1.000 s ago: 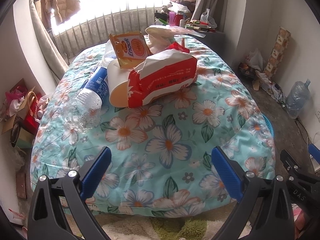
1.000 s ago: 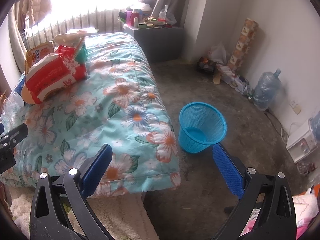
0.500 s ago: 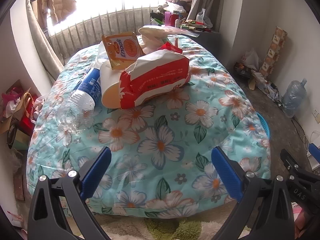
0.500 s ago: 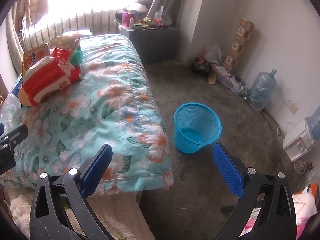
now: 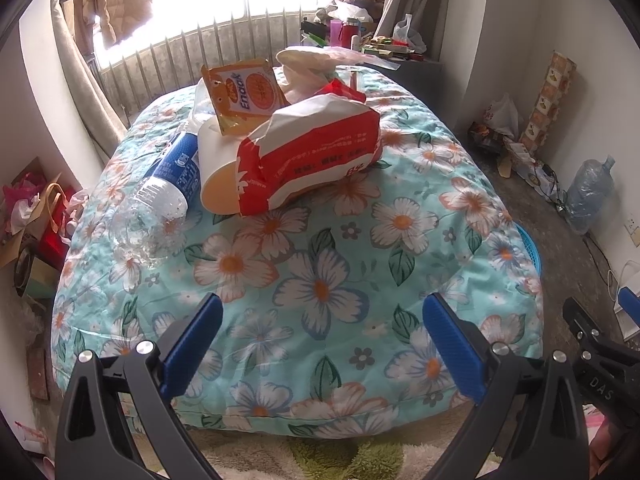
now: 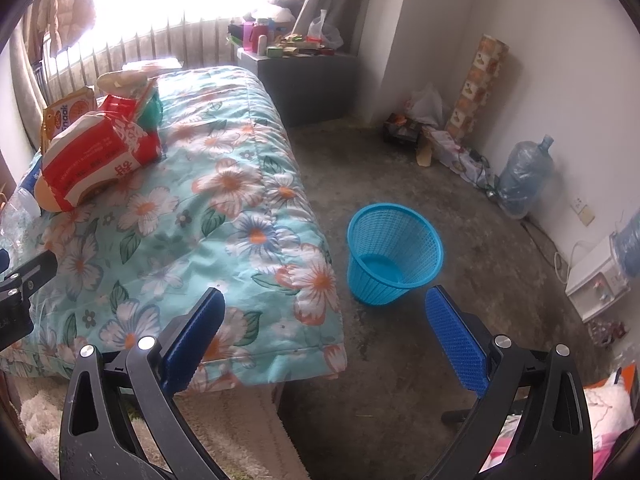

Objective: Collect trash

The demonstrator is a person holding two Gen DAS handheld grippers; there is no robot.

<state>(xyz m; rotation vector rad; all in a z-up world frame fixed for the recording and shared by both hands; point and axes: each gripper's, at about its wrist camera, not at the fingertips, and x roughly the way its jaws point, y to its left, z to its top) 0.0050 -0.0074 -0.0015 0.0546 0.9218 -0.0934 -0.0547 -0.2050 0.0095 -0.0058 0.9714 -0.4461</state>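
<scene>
Both grippers sit farther from the bed than a second ago, left gripper (image 5: 320,344) and right gripper (image 6: 324,340) fingers apart and empty, trash pile (image 5: 308,160) on the floral quilt (image 5: 320,280), blue basket (image 6: 394,256) alongside on the floor.

Bedroom: floral quilt (image 5: 320,280) on bed (barred window (image 5: 224,40)).

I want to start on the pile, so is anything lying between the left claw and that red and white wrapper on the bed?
Nothing visible does. The left claw is open and empty, with only bare floral quilt between it and the red and white wrapper. A plastic bottle lies off to the wrapper's left, out of the straight path.
</scene>
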